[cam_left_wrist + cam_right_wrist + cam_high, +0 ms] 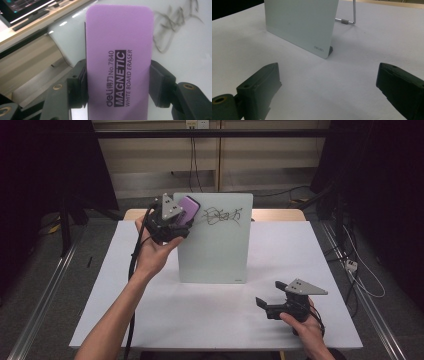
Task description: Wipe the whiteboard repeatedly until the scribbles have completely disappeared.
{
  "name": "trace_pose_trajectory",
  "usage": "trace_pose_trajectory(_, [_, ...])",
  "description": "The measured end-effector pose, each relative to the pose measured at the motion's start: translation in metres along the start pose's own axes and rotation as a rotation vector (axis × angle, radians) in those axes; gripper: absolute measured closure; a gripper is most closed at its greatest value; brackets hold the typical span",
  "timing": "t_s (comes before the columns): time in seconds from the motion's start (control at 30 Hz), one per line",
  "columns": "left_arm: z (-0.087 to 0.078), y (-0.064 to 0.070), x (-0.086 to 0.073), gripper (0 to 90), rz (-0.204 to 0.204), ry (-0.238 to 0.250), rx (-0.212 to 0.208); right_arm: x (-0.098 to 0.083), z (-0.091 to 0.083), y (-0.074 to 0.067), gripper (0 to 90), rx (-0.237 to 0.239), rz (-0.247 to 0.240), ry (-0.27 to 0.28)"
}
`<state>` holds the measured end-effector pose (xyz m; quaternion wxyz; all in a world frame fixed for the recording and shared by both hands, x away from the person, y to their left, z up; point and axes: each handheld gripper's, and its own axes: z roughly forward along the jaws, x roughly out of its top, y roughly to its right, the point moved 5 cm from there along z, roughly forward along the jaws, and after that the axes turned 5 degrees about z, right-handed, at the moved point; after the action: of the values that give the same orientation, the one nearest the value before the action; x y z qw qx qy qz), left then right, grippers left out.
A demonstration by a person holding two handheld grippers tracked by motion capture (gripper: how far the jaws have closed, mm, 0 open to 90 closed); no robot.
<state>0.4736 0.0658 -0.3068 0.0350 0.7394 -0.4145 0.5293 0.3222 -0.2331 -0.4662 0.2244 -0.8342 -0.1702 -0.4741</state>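
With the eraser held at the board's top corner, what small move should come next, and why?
Probably slide the left gripper, shut on the purple eraser, sideways across the black scribble: the marks on the whiteboard lie just beside the eraser, unwiped.

Purple magnetic eraser [119, 62] held upright against the scribbled whiteboard's [220, 250] top-left corner.

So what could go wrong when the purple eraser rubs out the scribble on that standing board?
1. The upright white glass board stands only on a thin wire prop behind it. The right tongs rest open on the table, away from the board, so a hard push might tip it back.
2. The left tongs pinch just the lower sides of the purple rectangular magnetic eraser; it could twist or slip out.
3. The black scribble may smear.
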Motion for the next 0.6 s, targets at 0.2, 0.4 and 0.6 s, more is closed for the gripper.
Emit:
trace_pose_trajectory(0.2, [0.011, 0.033, -0.014, 41.2, 0.070, -0.052, -0.056, 0.000, 0.000, 0.000, 5.0, -0.001, -0.001, 0.000])
trace_pose_trajectory(0.4, [0.018, 0.053, -0.023, 41.2, 0.081, -0.076, -0.117, 0.000, 0.000, 0.000, 5.0, -0.002, -0.001, 0.000])
trace_pose_trajectory(0.6, [0.014, 0.040, -0.015, 41.2, 0.049, -0.058, -0.118, 0.000, -0.001, 0.000, 5.0, -0.003, -0.002, 0.000])
